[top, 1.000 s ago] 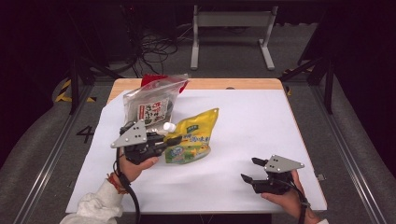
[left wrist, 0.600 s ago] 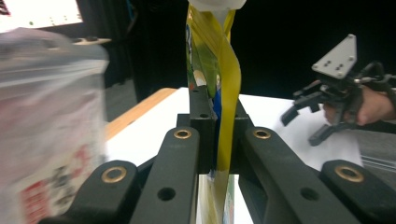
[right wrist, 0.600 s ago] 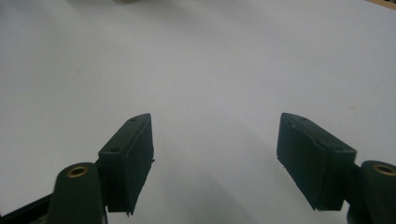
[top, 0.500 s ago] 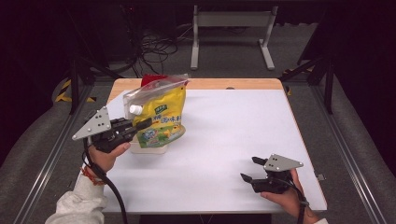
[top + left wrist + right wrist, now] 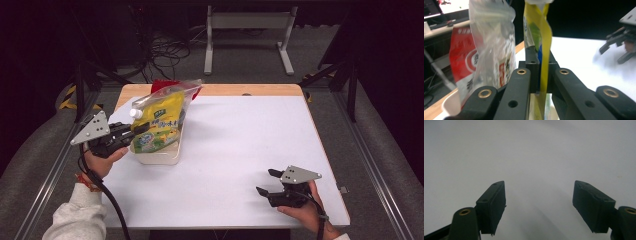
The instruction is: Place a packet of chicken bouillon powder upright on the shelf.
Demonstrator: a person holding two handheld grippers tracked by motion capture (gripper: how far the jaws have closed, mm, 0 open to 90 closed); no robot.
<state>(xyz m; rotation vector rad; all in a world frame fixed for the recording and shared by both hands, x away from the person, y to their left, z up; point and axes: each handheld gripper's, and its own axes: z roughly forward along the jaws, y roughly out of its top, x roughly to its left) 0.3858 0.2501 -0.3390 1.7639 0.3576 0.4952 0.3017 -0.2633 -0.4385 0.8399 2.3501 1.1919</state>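
Left hand-held gripper (image 5: 137, 131) clamps the yellow pouch (image 5: 161, 122) upright over the white tray (image 5: 167, 156) — right hand-held gripper (image 5: 265, 182) gapes wide.

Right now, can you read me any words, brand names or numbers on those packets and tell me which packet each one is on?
Yellow pouch held in the left gripper: dark characters and a round green-blue logo, too small and blurred to read.
Red packet inside the clear bag: white and dark characters, blurred, not readable.
White tub, right gripper: no print to be seen.
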